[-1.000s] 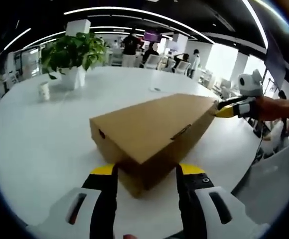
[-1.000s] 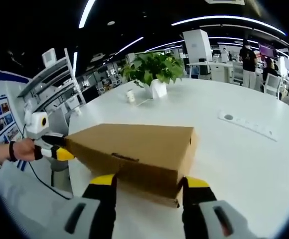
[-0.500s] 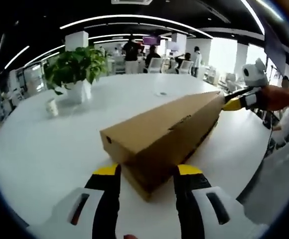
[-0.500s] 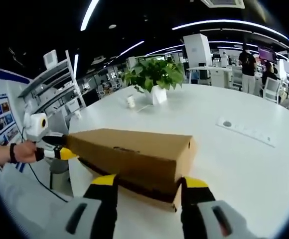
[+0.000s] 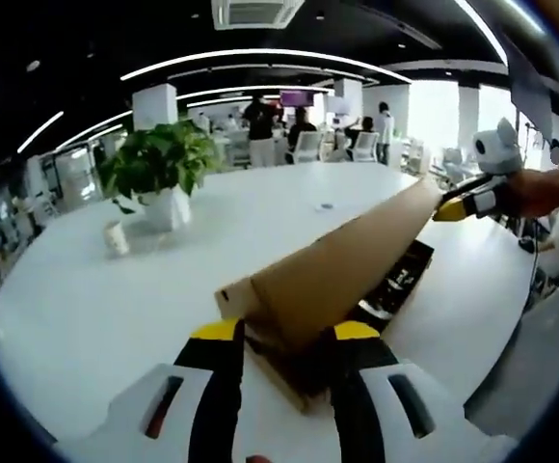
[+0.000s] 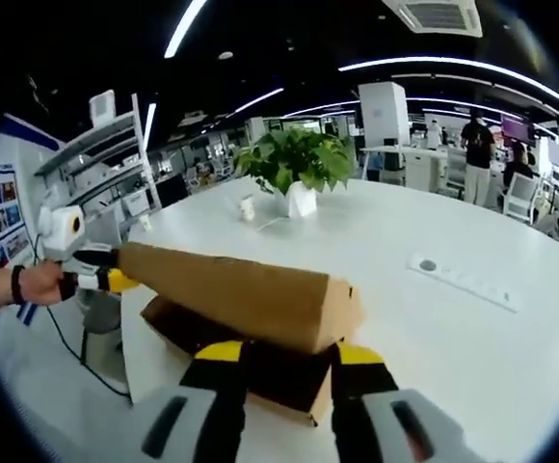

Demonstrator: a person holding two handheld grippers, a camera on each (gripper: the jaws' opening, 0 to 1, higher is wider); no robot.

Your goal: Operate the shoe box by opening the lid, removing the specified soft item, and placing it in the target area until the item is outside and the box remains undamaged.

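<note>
Shoe box (image 6: pixel 231 362) lay on white surface (image 6: pixel 472 338) near its edge, lid (image 6: pixel 231 294) raised and tilted above base. My left tool (image 5: pixel 281 333) gripped one lid end, my right tool (image 6: pixel 281 349) gripped opposite end. Lid opening was partly done. Dark content showed inside (image 5: pixel 395 285); soft item I could not identify. Removing and placing were left. Potted plant (image 6: pixel 294 174) stood well apart.

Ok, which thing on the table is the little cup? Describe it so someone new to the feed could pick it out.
Start at the big white table, then find the potted plant in its white pot on the far side of the shoe box. The small paper cup stands apart beside that pot, on the open tabletop. It is pale, far shorter than the plant, and has no leaves.
</note>
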